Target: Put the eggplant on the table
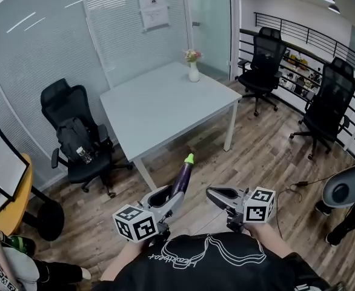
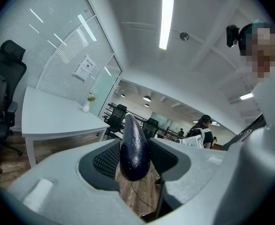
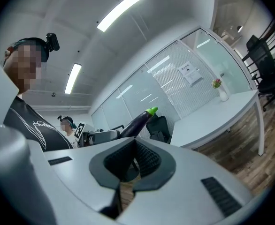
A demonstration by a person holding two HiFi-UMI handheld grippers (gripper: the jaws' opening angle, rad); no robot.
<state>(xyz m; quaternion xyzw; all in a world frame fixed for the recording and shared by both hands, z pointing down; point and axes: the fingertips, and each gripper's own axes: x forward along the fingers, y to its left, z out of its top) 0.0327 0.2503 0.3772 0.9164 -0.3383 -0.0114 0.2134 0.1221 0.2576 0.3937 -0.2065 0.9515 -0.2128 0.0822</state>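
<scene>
Head view: left gripper [image 1: 165, 197] clenched on the thick end of the glossy purple eggplant with green stem [image 1: 182, 176]. It was held aloft over the wood floor [image 1: 256, 156], short of the pale grey square table [image 1: 159, 111]. The stem pointed tableward, probably for setting down. Right gripper [image 1: 215, 194] was closed, empty and idle.

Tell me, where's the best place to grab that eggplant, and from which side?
Probably the thick purple body, as the left claw has it now: pads squeezing the eggplant across its rounded sides near the blunt end, green stem pointing away. The body is fattest there, giving the pads most to press on; the stem end tapers and would likely slip.
</scene>
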